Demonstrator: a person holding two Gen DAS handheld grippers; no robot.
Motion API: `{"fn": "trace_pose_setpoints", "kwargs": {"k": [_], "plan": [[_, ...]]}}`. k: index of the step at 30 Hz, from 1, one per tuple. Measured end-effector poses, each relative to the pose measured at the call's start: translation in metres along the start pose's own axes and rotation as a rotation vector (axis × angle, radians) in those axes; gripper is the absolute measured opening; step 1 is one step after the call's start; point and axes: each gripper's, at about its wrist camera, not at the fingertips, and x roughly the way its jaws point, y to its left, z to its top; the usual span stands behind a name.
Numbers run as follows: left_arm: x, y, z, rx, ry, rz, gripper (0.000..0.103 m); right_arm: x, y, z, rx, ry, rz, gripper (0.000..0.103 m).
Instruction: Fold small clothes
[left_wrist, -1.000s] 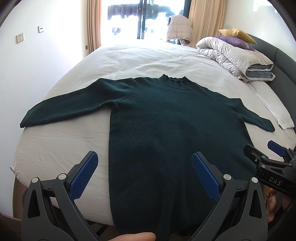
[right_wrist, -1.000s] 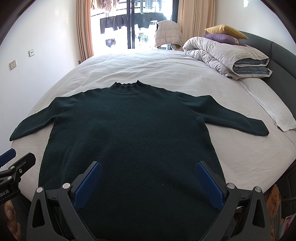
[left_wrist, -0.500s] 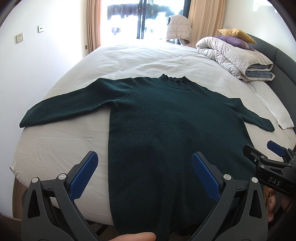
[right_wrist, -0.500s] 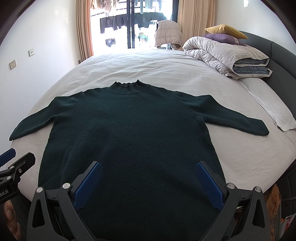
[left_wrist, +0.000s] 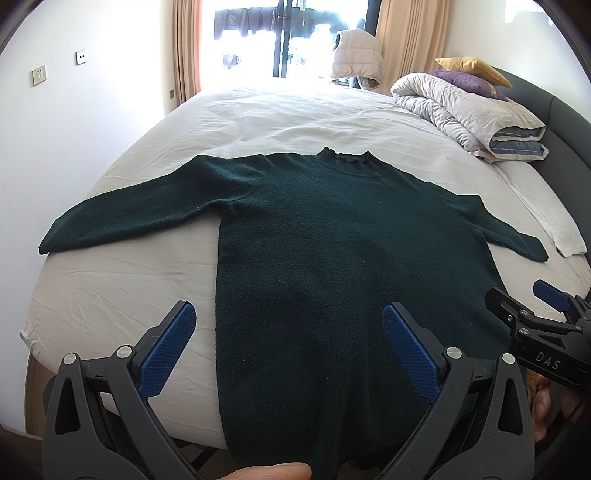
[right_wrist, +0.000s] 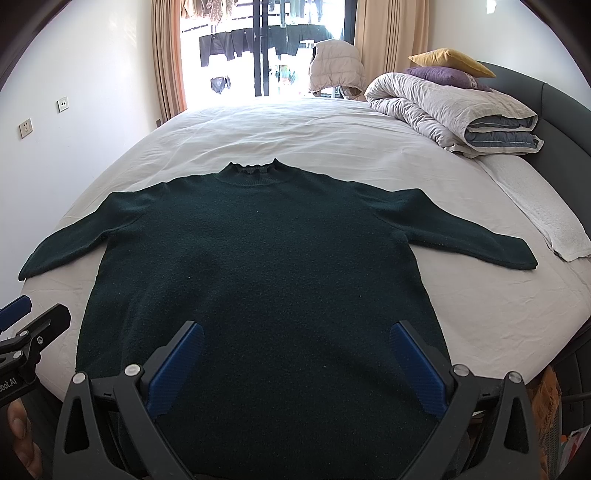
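Here you hold the left gripper (left_wrist: 288, 332) and right gripper (right_wrist: 295, 350) wide open and empty above the hem of the dark green sweater (right_wrist: 258, 266), spread flat, sleeves out, on the bed (right_wrist: 295, 125), seemingly ready for a first fold.

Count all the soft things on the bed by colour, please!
Dark green: 1, the sweater
Yellow: 1, the yellow pillow
Purple: 1, the purple pillow
Grey-white: 1, the rolled duvet
White: 1, the folded towel
Total: 5
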Motion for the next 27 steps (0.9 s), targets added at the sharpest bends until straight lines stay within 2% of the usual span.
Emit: {"fn": "trace_pose_setpoints", "kwargs": {"k": [7,13,15,20,22,25,27], "plan": [[0.001,-0.001,-0.001,-0.001,0.002,0.0,0.103,-0.002,-0.001,0.004,-0.001,0.001,-0.001,0.103],[0.004,-0.003,-0.014,-0.004,0.004,-0.01,0.103,0.006,0.0,-0.015,-0.008,0.007,-0.002,0.103],[0.004,0.0,-0.016,-0.013,0.004,-0.024,0.103,0.011,0.004,-0.009,-0.01,0.011,-0.002,0.103],[0.012,0.034,-0.015,-0.112,0.021,-0.074,0.103,0.013,0.007,0.0,-0.024,0.019,-0.005,0.103],[0.013,0.055,-0.014,-0.166,0.005,-0.093,0.103,0.015,0.009,0.0,-0.03,0.022,-0.003,0.103],[0.016,0.089,-0.012,-0.24,-0.044,-0.084,0.103,0.018,0.013,0.002,-0.039,0.023,0.008,0.103],[0.022,0.117,-0.01,-0.303,-0.052,-0.135,0.103,0.02,0.018,0.004,-0.046,0.02,0.026,0.103]]}}
